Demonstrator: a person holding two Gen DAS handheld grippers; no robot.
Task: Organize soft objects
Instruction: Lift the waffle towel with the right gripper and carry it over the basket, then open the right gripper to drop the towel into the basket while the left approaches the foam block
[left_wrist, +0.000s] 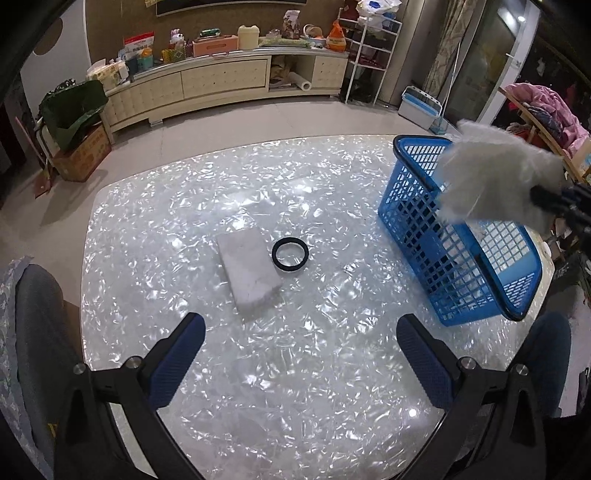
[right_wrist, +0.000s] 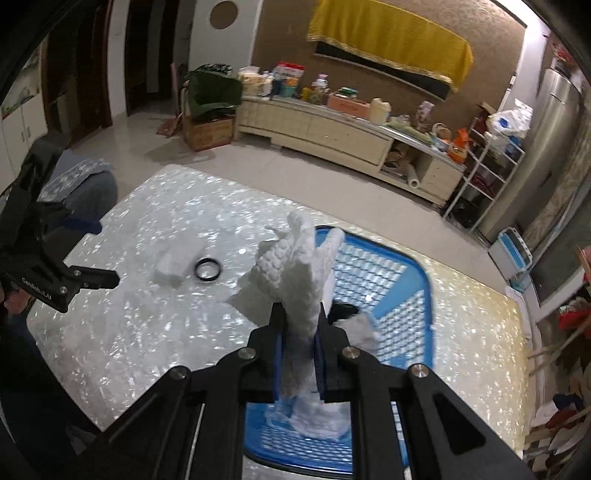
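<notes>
Above the blue plastic basket (right_wrist: 384, 266), the right gripper (right_wrist: 300, 325) is closed on a white fluffy cloth (right_wrist: 295, 273), its blue-padded fingers (right_wrist: 279, 354) pinching the fabric at mid-length. Upper part of the cloth stands up past the fingertips in bunched folds; lower end droops below the pads toward the basket floor. From the left wrist view the same cloth (left_wrist: 495, 177) hangs over the basket (left_wrist: 424, 236) near its right-hand rim, clear of the mesh wall, with the right gripper's black frame only partly in sight at the picture's edge. Inside the basket lie a dark object (right_wrist: 341, 310) and another pale soft piece (right_wrist: 360, 328), both partly hidden behind the gripper. Left gripper (left_wrist: 301, 354) hovers low over the pearl-patterned table (left_wrist: 332, 406), fingers spread wide with nothing between them. On the table ahead of it: a white rectangular sponge block (left_wrist: 248, 269), flat, and just beside it to the right a black ring (left_wrist: 290, 254), apparently not touching. Basket sits to the right of both, well apart. Background: a cream TV cabinet (left_wrist: 221, 81) along the far wall, cluttered on top; a white wire rack (left_wrist: 369, 55) at its right end.
</notes>
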